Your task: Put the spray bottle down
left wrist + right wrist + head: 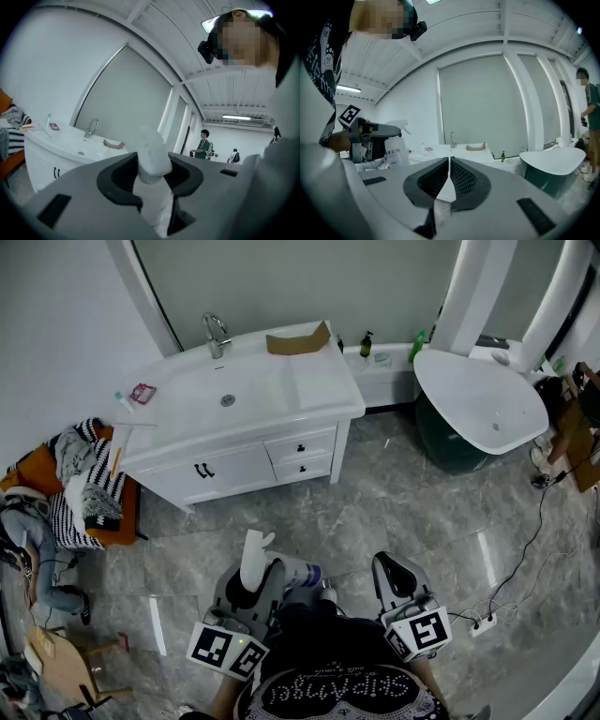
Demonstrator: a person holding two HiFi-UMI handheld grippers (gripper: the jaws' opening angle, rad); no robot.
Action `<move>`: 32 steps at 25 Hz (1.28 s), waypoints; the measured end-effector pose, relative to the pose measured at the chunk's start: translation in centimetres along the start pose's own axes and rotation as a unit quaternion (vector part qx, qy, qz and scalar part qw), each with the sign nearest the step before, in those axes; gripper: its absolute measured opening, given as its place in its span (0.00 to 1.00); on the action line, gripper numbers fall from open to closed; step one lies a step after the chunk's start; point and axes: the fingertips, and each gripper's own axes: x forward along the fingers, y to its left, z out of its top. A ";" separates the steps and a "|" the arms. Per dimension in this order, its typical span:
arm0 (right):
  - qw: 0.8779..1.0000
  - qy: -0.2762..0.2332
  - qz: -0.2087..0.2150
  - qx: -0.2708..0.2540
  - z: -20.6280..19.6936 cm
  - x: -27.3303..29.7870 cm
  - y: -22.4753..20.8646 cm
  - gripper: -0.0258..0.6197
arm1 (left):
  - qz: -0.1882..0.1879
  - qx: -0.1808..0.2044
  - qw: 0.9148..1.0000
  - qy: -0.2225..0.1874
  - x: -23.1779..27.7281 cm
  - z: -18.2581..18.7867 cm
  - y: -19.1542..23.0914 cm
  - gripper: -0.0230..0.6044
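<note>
The white spray bottle [255, 559] is held upright off the floor by my left gripper [266, 576], whose jaws are shut on its neck. In the left gripper view the bottle's white spray head [152, 152] stands up between the two dark pads. The right gripper view shows the bottle [396, 146] at the left, hanging from the left gripper [365, 136]. My right gripper [396, 574] is beside it to the right, level, its ribbed pads [461, 178] shut together on nothing. Both grippers are close in front of the person's body, over the grey marble floor.
A white vanity [234, 442] with a basin and tap [217, 334] stands ahead; a brown cardboard piece [298, 339] lies on its top. A white bathtub [478, 399] is at the right. Clothes lie on an orange seat [84, 486] at the left. A cable and power strip [483, 624] cross the floor.
</note>
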 end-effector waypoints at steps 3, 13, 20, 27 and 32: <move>1.000 -0.007 0.007 -0.010 0.3 0.2 -0.4 0.08 | 0.003 -0.001 1.000 0.000 0.3 -0.2 -0.2 0.28; 0.999 -0.020 0.035 0.006 0.4 2.0 -0.8 0.08 | 0.003 -0.019 1.000 -0.002 2.7 0.4 0.5 0.28; 1.000 -0.013 0.023 0.001 1.8 7.1 -1.9 0.08 | -0.013 -0.025 1.000 -0.002 6.7 2.3 3.5 0.28; 0.999 -0.011 0.018 -0.032 4.5 12.8 -1.9 0.09 | -0.023 -0.014 1.000 -0.001 10.2 5.8 7.4 0.28; 0.999 -0.023 0.006 -0.026 5.2 15.5 -1.7 0.09 | -0.032 -0.003 0.999 -0.002 11.6 7.3 9.8 0.28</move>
